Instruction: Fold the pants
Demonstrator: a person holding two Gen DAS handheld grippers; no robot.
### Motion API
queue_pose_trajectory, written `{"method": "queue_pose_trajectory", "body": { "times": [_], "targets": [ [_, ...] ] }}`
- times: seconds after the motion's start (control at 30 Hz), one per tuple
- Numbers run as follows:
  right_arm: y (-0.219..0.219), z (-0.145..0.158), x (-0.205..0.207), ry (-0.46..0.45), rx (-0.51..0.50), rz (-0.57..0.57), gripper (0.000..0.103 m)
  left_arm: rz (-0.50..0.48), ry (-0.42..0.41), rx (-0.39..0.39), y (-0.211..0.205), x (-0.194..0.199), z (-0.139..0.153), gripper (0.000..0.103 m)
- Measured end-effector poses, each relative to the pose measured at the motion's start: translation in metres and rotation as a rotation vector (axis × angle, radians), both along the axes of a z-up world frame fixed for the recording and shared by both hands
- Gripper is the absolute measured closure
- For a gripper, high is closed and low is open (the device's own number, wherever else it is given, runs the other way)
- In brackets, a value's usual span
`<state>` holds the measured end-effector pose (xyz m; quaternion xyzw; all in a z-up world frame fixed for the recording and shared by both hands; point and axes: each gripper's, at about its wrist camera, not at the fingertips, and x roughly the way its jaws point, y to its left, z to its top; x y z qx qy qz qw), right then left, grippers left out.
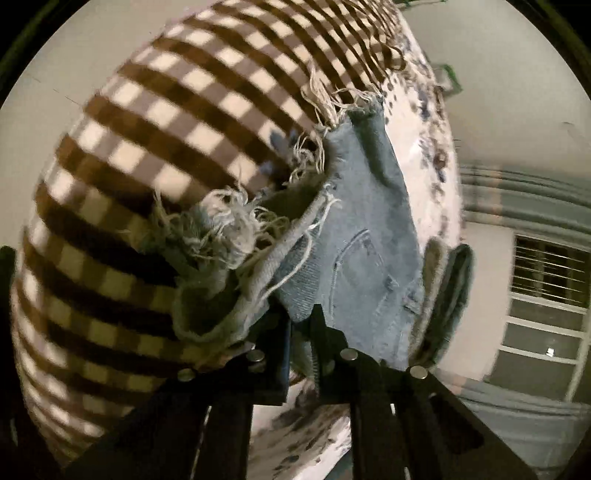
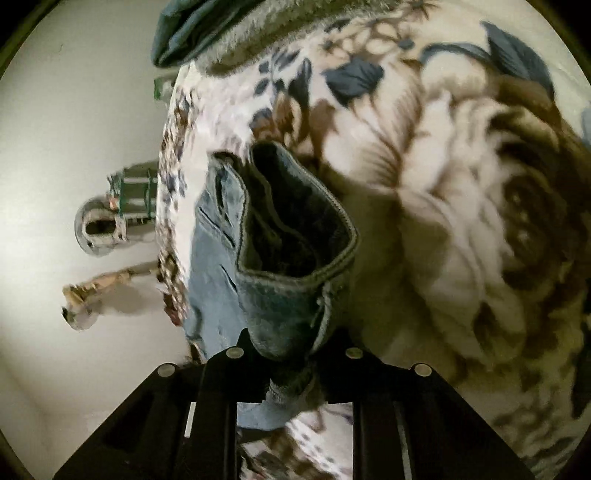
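The pants are light blue denim with frayed hems. In the left wrist view my left gripper is shut on a frayed leg end of the pants, which hang away from it with a back pocket showing. In the right wrist view my right gripper is shut on the dark waistband end of the pants, whose opening gapes above the fingers. The cloth is lifted over a floral blanket.
A brown and cream checked blanket fills the left of the left wrist view, next to the floral blanket. A window and wall lie at the right. In the right wrist view a dark grey pillow lies at the top; small objects sit on the pale floor.
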<state>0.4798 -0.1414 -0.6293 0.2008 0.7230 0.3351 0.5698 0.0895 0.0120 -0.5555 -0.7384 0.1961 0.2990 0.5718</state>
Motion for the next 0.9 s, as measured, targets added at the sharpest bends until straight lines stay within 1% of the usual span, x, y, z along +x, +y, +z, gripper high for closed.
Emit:
{"method": "queue_pose_trajectory", "body": {
  "times": [0.03, 0.07, 0.1, 0.13, 0.17, 0.2, 0.23, 0.3, 0.37, 0.47, 0.57, 0.6, 0.63, 0.7, 0.8, 0.83, 0.9],
  "targets": [
    [-0.004, -0.007, 0.002, 0.018, 0.002, 0.005, 0.076, -0.003, -0.019, -0.002, -0.002, 0.002, -0.006, 0.068],
    [-0.008, -0.013, 0.004, 0.025, 0.000, 0.006, 0.073, -0.001, -0.061, -0.013, -0.003, 0.007, -0.014, 0.057],
    [-0.010, -0.017, 0.006, 0.034, 0.006, 0.005, 0.072, 0.005, -0.081, -0.020, -0.005, 0.010, -0.019, 0.039],
    [-0.009, -0.024, 0.009, 0.044, 0.008, 0.010, 0.069, 0.014, -0.095, -0.025, -0.008, 0.012, -0.023, 0.032],
    [-0.010, -0.027, 0.010, 0.046, -0.001, 0.017, 0.058, 0.026, -0.108, -0.026, -0.010, 0.017, -0.028, 0.031],
    [-0.008, -0.030, 0.012, 0.050, 0.001, 0.027, 0.053, 0.033, -0.103, -0.027, -0.010, 0.020, -0.031, 0.031],
    [-0.006, -0.033, 0.013, 0.055, 0.010, 0.040, 0.051, 0.049, -0.091, -0.032, -0.012, 0.022, -0.034, 0.031],
    [-0.002, -0.035, 0.013, 0.047, 0.015, 0.066, 0.045, 0.098, -0.093, -0.043, -0.009, 0.024, -0.037, 0.027],
    [0.004, -0.034, 0.011, 0.038, 0.030, 0.098, 0.040, 0.157, -0.088, -0.076, -0.009, 0.025, -0.039, 0.025],
    [0.011, -0.034, 0.009, 0.050, 0.046, 0.112, 0.038, 0.207, -0.055, -0.113, -0.009, 0.028, -0.040, 0.025],
    [0.012, -0.035, 0.008, 0.065, 0.066, 0.088, 0.038, 0.275, -0.059, -0.181, -0.014, 0.024, -0.039, 0.025],
    [0.009, -0.037, 0.007, 0.075, 0.071, 0.080, 0.038, 0.261, -0.062, -0.212, -0.017, 0.024, -0.037, 0.025],
    [0.006, -0.038, 0.006, 0.085, 0.079, 0.066, 0.038, 0.249, -0.064, -0.225, -0.022, 0.023, -0.035, 0.025],
    [0.003, -0.041, 0.007, 0.097, 0.093, 0.051, 0.038, 0.238, -0.044, -0.225, -0.028, 0.021, -0.034, 0.025],
    [0.001, -0.046, 0.008, 0.112, 0.101, 0.036, 0.038, 0.262, -0.051, -0.252, -0.024, 0.016, -0.047, 0.025],
    [0.002, -0.046, 0.008, 0.113, 0.101, 0.035, 0.038, 0.277, -0.053, -0.250, -0.020, 0.016, -0.049, 0.025],
    [0.002, -0.048, 0.009, 0.108, 0.099, 0.044, 0.038, 0.298, -0.047, -0.214, -0.008, 0.018, -0.047, 0.025]
  ]
}}
